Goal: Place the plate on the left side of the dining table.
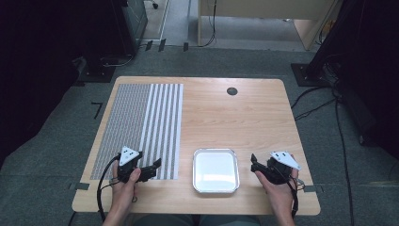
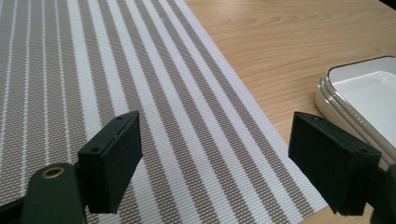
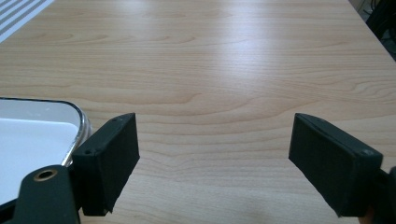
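- Both forearms enter from the near tabletop (image 1: 226, 117) edge.
- Left gripper (image 1: 153, 168) hangs over the striped mat (image 1: 141, 127), jaws wide, empty.
- Right gripper (image 1: 254, 165) sits just right of the white tray (image 1: 216, 151), jaws wide, empty.

A placemat (image 1: 139, 129) is being carried on the left part of the counter (image 1: 235, 117), and a tray (image 1: 216, 170) is lying to its right, near the front edge. The left hand-held gripper (image 1: 153, 167) is being held over the placemat's front right corner, the right hand-held gripper (image 1: 254, 162) just right of the tray.
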{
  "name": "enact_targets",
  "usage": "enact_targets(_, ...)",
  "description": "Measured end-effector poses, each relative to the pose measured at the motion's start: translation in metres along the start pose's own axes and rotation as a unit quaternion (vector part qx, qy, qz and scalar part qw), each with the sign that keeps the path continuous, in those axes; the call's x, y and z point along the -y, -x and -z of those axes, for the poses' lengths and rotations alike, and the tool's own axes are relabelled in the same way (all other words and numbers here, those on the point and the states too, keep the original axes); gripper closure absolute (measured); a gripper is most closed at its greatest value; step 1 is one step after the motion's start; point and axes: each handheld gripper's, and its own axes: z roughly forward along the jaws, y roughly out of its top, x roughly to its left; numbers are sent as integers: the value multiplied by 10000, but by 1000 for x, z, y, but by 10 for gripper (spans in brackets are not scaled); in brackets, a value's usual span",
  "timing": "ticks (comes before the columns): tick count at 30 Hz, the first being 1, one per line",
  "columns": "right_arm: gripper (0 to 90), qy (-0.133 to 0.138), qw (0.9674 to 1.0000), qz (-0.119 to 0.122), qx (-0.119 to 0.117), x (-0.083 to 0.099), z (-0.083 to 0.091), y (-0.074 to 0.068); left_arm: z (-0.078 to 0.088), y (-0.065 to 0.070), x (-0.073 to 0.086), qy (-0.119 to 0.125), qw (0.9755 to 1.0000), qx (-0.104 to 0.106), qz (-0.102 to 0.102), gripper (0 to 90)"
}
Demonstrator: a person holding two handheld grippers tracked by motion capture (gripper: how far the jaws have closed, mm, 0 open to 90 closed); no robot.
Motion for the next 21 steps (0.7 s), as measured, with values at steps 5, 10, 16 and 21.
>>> enact_targets(5, 168, -16, 10000, -46, -54, 0, -1, -5, -5, 10, -1, -22, 9999, 97, -71, 175)
enact_targets(10, 184, -38, 9999, -61, -116, 0, -2, -11, -9, 20, -2, -30, 9998, 158, -128, 175)
enact_targets(16, 231, -6, 10000, -68, -42, 0, -2, -16, -15, 32, -1, -35, 9995, 300, -100, 175)
enact_targets(21, 314, 142, 9998, 11, -116, -1, -1, -24, -21, 52, -1, -175, 9995, 230, -136, 176)
